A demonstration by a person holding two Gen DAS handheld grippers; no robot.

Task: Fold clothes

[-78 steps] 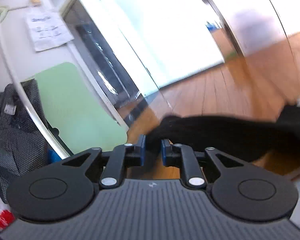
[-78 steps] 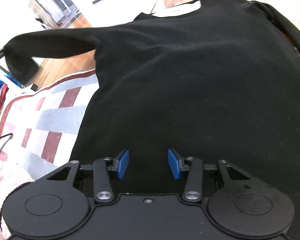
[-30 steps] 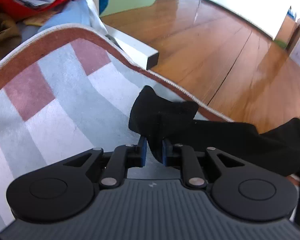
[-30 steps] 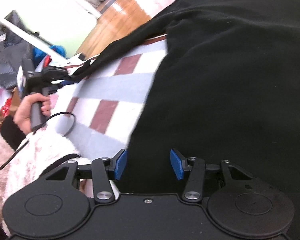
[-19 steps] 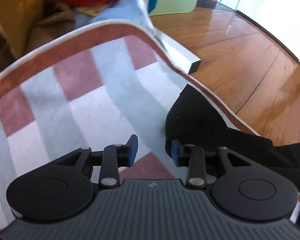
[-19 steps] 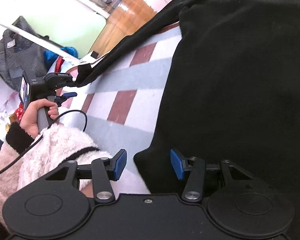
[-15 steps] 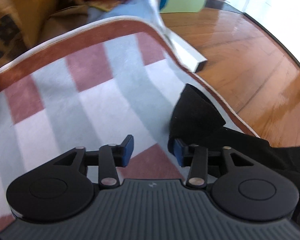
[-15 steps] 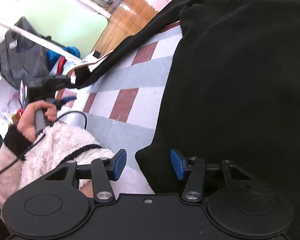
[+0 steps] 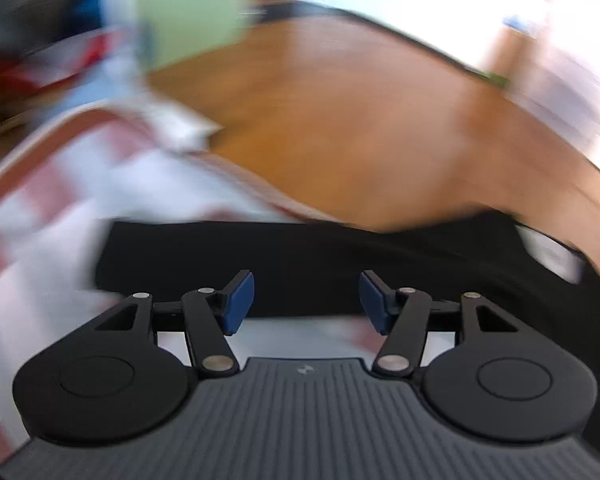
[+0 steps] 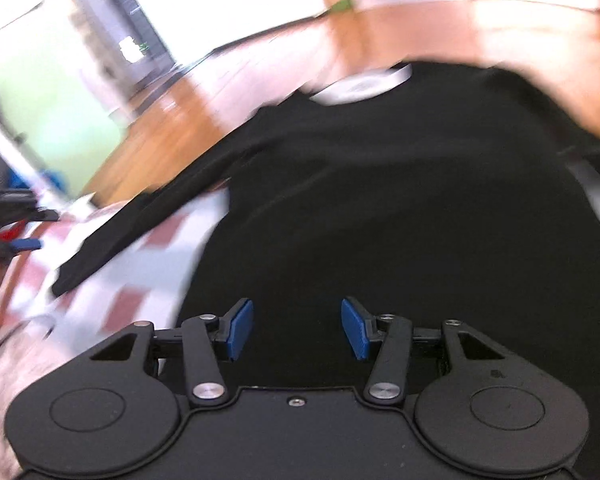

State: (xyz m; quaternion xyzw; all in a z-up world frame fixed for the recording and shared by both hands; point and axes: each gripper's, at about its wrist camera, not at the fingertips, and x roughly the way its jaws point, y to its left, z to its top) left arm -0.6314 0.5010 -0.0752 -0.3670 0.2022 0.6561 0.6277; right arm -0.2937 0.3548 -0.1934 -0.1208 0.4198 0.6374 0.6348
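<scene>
A black long-sleeved sweater [image 10: 400, 200] lies flat on a red, grey and white checked rug [image 10: 140, 272]. Its white neck label [image 10: 360, 84] is at the far end. Its left sleeve [image 10: 140, 220] lies stretched out across the rug; in the left wrist view that sleeve [image 9: 300, 264] lies flat just beyond my left gripper [image 9: 306, 300], which is open and empty above it. My right gripper [image 10: 296, 330] is open and empty over the sweater's lower body. Both views are blurred by motion.
Wooden floor [image 9: 360, 120] runs beyond the rug's edge. A green panel [image 9: 188, 12] and clutter stand at the far left. The left gripper [image 10: 16, 220] and the hand holding it show at the left edge of the right wrist view.
My left gripper opened and let go of the sleeve cuff, which now lies flat on the rug. Both grippers have swung, and the right one now looks up the sweater toward the collar.
</scene>
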